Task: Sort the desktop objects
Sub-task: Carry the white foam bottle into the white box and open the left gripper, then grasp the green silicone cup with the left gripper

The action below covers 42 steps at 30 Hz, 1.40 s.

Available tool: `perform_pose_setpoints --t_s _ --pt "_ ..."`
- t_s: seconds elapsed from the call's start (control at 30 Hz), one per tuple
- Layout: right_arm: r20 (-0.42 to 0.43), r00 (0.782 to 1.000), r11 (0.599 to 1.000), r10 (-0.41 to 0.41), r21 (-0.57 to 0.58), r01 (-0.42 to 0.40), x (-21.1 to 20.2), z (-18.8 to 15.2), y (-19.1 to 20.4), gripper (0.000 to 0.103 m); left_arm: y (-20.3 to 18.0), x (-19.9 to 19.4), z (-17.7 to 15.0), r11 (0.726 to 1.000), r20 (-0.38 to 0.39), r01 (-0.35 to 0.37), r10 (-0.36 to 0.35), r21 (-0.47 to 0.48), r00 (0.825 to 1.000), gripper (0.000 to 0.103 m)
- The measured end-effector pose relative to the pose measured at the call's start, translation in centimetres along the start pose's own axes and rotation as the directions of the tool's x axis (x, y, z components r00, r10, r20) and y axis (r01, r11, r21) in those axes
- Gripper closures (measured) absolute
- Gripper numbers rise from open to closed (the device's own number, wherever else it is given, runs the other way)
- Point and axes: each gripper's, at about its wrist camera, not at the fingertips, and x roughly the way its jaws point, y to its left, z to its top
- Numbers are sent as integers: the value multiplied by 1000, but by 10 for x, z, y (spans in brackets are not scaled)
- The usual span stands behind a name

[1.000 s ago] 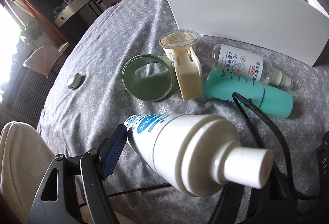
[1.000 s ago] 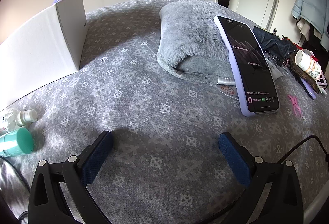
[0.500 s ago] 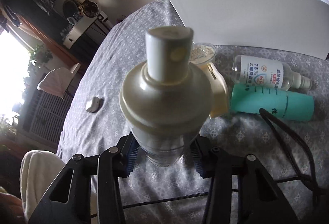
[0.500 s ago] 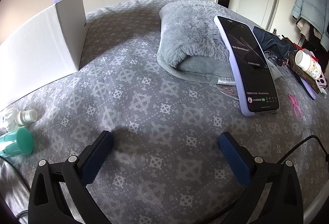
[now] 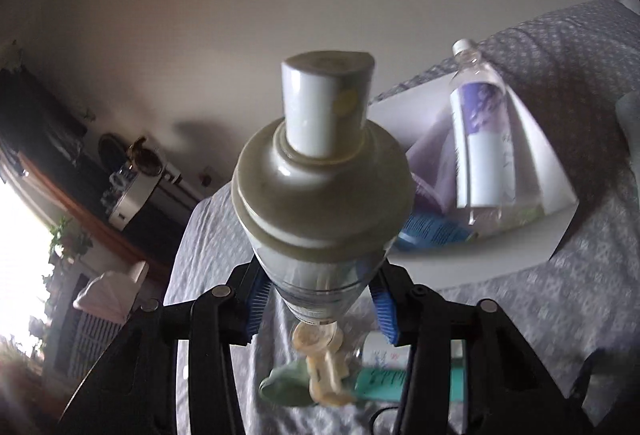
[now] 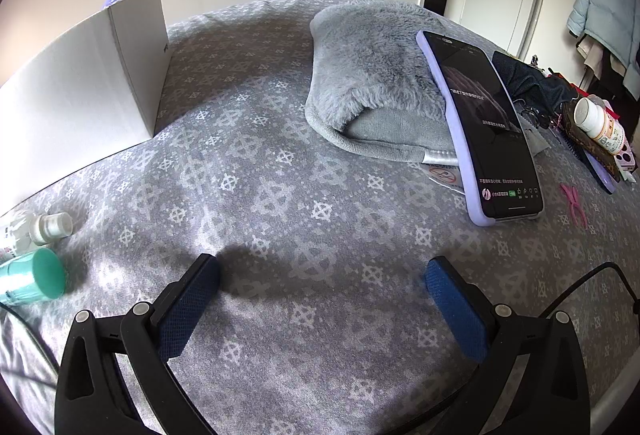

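Left wrist view: the left gripper (image 5: 318,309) has its jaws clamped on the lower body of a white spray bottle (image 5: 322,203), whose nozzle cap points up toward the camera. A second ago this bottle lay on its side on the grey patterned cloth (image 6: 280,195) with the jaws standing wide around it; since then they have narrowed onto it and the bottle has been lifted clear of the surface and turned upright. It now hangs above the items left behind: a cream plastic clip (image 5: 324,371), a green ring-shaped object (image 5: 282,387), a teal tube (image 5: 380,379) and a small clear sanitizer bottle (image 5: 378,351), all blurred below the jaws. Behind and to the right lies the open white box (image 5: 480,251), already holding a clear bottle with a purple label (image 5: 478,139) and a blue-labelled item (image 5: 430,231).

Right wrist view: the right gripper (image 6: 322,287) is unchanged, its jaws wide and empty just above the cloth, beside a phone (image 6: 484,123) leaning on a grey plush pouch (image 6: 372,83).

Reading: the pick-up is complete and the carry is under way; the likely destination is the white box. Four loose items are left to sort.
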Motion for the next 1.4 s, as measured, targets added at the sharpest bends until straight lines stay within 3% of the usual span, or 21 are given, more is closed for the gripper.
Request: perform_pose_setpoints --t_s 0.2,0.37,0.47,0.57,0.63,0.7,0.77,0.87,1.0,1.13,1.2,1.4 --pt "0 1000 1000 0 0 0 0 0 0 0 -24 30 43 994 52 95 -97 45 994 59" --pt "0 1000 1000 0 -1 0 0 0 0 0 -35 69 41 989 -20 128 -127 78 992 59" --pt "0 1000 1000 1 0 -1 0 0 1 0 -36 84 30 985 -80 161 -156 63 984 59" --pt "0 1000 1000 1 0 -1 0 0 0 0 -34 86 25 983 -94 181 -178 26 980 58" --pt "0 1000 1000 1 0 -1 0 0 0 0 -31 82 24 983 -104 184 -182 1 978 47" --pt "0 1000 1000 0 -1 0 0 0 0 0 -24 71 23 977 -89 210 -213 -41 973 17" --pt "0 1000 1000 0 -1 0 0 0 0 0 -20 55 21 972 -56 224 -228 -68 972 16" --pt "0 1000 1000 0 -1 0 0 0 0 0 -14 32 8 965 -69 224 -235 -135 970 16" --pt "0 1000 1000 0 0 0 0 0 0 0 -2 15 -28 934 -121 219 -261 -282 958 16" --pt "0 1000 1000 1 0 -1 -1 -1 -1 0 22 16 -91 876 -217 139 -264 -462 940 18" --pt "0 1000 1000 1 0 -1 -2 -1 0 0 37 22 -121 841 -264 86 -262 -535 928 27" --pt "0 1000 1000 1 0 -1 -1 -1 0 0 87 52 -179 773 -351 -41 -240 -633 905 29"
